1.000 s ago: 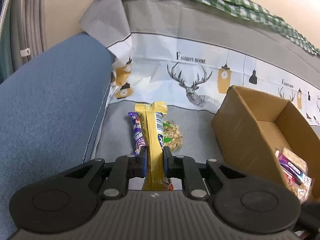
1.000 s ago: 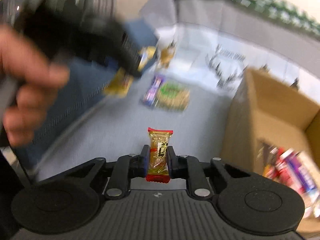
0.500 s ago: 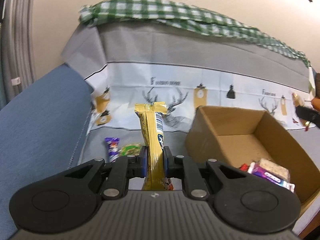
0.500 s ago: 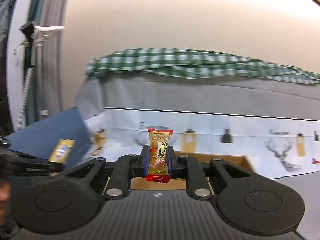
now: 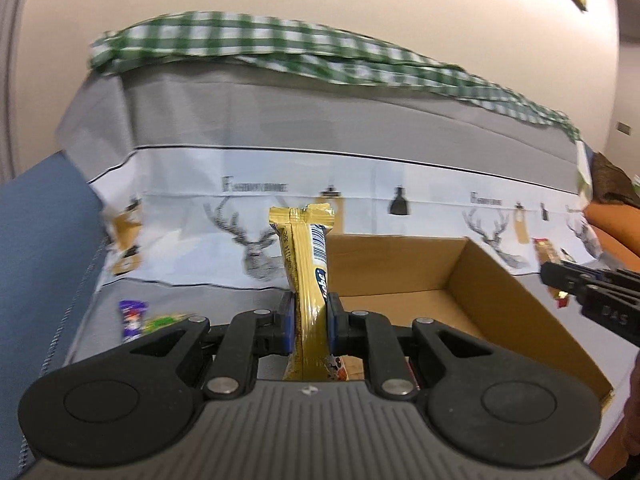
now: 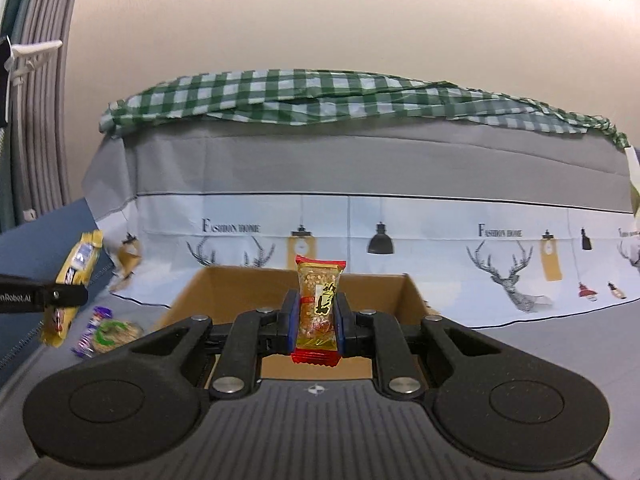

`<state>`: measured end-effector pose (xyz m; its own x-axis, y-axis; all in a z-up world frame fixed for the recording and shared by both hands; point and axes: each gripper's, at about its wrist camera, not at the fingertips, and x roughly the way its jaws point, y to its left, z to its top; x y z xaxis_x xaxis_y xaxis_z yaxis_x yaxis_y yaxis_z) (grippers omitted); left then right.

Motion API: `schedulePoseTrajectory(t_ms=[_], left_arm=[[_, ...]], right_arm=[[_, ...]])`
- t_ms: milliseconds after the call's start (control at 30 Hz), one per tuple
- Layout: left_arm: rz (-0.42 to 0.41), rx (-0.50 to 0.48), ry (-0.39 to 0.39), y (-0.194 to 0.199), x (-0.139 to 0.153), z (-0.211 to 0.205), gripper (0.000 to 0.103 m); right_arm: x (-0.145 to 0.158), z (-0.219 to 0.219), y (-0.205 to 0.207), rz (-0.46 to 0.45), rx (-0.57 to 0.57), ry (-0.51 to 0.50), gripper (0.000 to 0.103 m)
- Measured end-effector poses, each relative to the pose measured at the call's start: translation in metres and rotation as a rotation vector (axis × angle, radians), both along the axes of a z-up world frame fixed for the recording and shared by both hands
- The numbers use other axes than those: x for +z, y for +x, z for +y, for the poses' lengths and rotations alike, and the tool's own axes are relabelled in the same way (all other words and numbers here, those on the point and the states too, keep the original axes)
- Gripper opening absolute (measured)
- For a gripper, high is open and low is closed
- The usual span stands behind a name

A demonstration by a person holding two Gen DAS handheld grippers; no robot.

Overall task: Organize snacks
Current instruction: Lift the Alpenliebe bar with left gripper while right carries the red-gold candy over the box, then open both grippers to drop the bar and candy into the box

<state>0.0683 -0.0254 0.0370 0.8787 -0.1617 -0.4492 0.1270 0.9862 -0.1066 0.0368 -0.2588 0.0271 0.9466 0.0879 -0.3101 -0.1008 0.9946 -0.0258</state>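
Tongs (image 5: 310, 316) (image 6: 318, 322) raised | cardboard box (image 5: 480, 280) now ahead | snacks still clamped

box floor (image 6: 316, 366): mostly hidden | purple snack (image 5: 133, 317): blurred

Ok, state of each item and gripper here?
Left gripper: shut on the yellow bar.
Right gripper: shut on the peanut candy.
Cardboard box: open, upright.
Purple snack: lying outside the box.
Green snack: lying beside the purple one.
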Motion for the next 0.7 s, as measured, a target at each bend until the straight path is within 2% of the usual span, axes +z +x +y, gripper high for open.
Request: schedulePoseTrajectory(t_ms=[300,400,700], left_arm=[[-0.006,-0.109,0.004,0.008,-0.009,-0.048,0.017],[-0.014,-0.148,0.031,0.011,-0.013,-0.062,0.017],[-0.016,-0.166,0.029,0.01,-0.017,-0.065,0.017]], right_arm=[[-0.007,-0.028,0.003,0.028,-0.052,0.007,0.018],[-0.008,-0.033,0.006,0.042,-0.072,0.024,0.018],[-0.011,-0.023,0.012,0.052,-0.081,0.027,0.018]])
